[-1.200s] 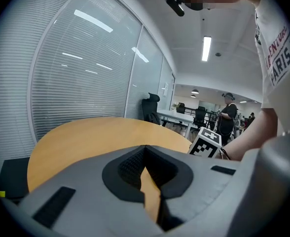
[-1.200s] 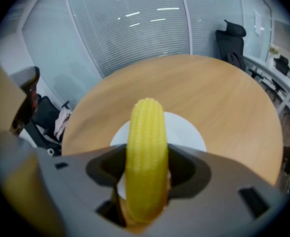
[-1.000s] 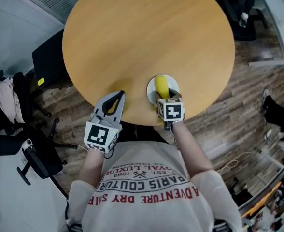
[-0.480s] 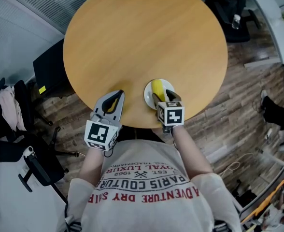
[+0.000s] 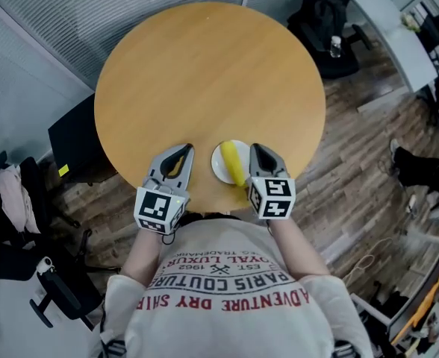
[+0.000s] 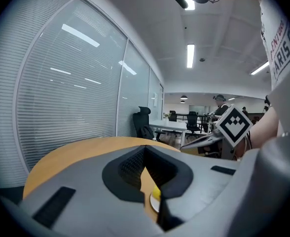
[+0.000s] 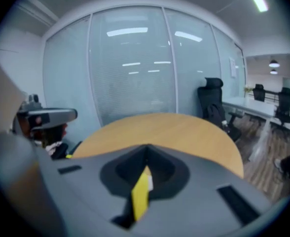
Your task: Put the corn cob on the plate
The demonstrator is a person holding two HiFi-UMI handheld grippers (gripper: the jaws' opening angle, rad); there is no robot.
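Note:
The yellow corn cob [image 5: 232, 162] lies on the small white plate [image 5: 217, 167] near the front edge of the round wooden table [image 5: 204, 73]. My right gripper [image 5: 255, 148] hovers just right of the plate, apart from the cob, shut and holding nothing. My left gripper [image 5: 186, 148] hangs left of the plate, also shut and holding nothing. In the left gripper view the cob [image 6: 156, 192] and plate rim [image 6: 154, 205] show under the meeting jaws, and the right gripper [image 6: 204, 139] is at the right. The right gripper view has the cob [image 7: 141, 197] below its own shut jaws.
A black chair with a bag [image 5: 331, 21] stands past the table's far right. A black box [image 5: 70, 136] sits on the floor at the left, and a glass wall with blinds [image 5: 92, 6] runs behind. My torso is at the table's near edge.
The right gripper, earlier open over the plate with the cob between its jaws, has lifted away to the plate's right and shut. The cob stays on the plate. The left gripper rose a little.

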